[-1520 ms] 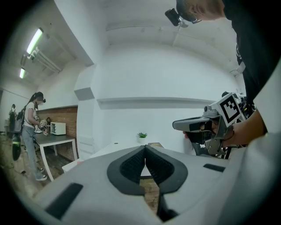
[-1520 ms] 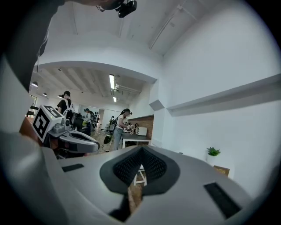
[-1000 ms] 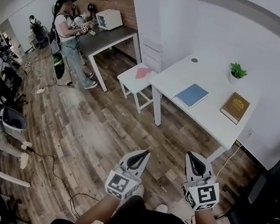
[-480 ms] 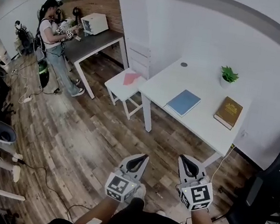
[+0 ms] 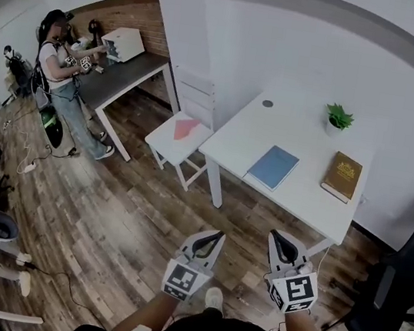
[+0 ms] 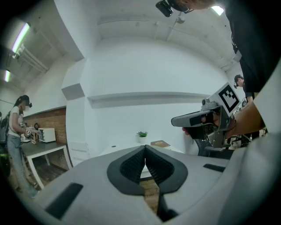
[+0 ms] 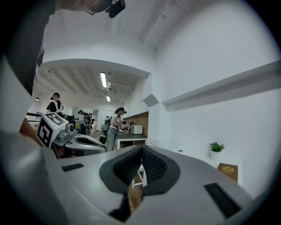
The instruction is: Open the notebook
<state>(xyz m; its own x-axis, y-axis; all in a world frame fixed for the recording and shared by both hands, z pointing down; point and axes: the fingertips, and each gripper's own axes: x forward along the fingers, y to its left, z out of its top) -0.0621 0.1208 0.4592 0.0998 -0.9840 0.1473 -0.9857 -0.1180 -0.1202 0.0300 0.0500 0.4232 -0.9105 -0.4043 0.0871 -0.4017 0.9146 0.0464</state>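
I can read no text anywhere. The brown book (image 5: pixel 343 175) has gold print on its cover, too small for me to make out. The blue notebook (image 5: pixel 273 167) shows a plain cover from here. The left gripper (image 5: pixel 214 236) and right gripper (image 5: pixel 279 237) each carry a black-and-white square marker, a coded pattern rather than letters or digits.

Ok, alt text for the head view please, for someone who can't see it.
The left gripper and right gripper, both shut and empty, hang above wood floor short of a white table carrying a closed blue notebook, a brown book and a potted plant. A white chair stands beside the table.
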